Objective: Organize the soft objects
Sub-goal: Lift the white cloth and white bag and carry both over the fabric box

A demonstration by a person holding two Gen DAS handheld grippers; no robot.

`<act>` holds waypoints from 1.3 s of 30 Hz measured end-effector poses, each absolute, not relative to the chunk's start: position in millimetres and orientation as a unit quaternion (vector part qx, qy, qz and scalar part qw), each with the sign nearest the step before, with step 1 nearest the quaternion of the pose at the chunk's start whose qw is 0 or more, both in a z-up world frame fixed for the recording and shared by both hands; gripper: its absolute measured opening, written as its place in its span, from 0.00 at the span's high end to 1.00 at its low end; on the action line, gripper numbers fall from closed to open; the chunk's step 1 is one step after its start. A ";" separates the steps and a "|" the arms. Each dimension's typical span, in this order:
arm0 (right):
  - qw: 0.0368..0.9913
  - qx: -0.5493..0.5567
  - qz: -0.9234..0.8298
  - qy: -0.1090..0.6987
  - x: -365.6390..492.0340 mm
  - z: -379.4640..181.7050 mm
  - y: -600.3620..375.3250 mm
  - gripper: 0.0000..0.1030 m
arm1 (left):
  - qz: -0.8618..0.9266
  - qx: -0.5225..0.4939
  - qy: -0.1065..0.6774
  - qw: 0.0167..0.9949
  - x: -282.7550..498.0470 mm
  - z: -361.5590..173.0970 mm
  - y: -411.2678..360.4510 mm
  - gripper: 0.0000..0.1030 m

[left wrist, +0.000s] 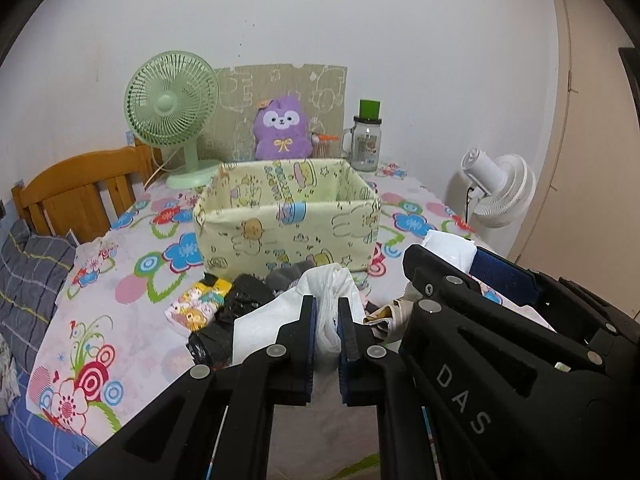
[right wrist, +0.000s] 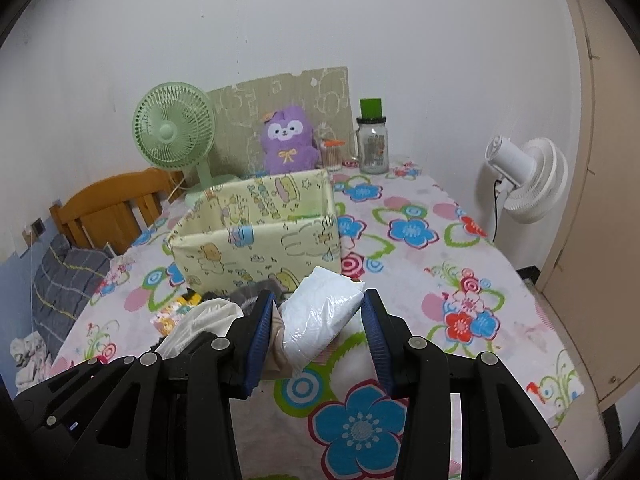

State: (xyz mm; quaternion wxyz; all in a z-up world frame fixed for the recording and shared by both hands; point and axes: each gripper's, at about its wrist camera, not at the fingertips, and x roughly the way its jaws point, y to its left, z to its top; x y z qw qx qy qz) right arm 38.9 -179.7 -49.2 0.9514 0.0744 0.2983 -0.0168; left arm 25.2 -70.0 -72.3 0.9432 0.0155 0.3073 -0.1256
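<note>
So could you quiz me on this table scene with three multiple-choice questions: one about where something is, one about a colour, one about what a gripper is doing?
1. Where is the purple plush toy?
A. Behind the fabric box
B. Inside the box
C. On the wooden chair

2. What colour is the jar's lid?
A. Red
B. Green
C. Yellow

3. What is the right gripper doing?
A. Hanging empty
B. Pressing the fan
C. Holding a white plastic-wrapped pack

Answers: 1 A, the toy stands by the wall past the box's far rim. 2 B, the lid is plainly green. 3 C, the pack sits clamped between its blue pads.
</note>
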 end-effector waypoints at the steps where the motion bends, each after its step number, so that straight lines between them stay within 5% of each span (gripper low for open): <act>1: 0.952 0.073 -0.017 0.297 38.9 -45.8 -179.2 0.53 | -0.126 0.015 0.306 0.944 25.1 -69.2 -69.4 0.94; 39: 0.959 0.067 -0.010 0.276 95.8 20.8 -164.6 0.53 | -0.134 0.010 0.272 0.953 76.9 -5.1 -53.8 0.94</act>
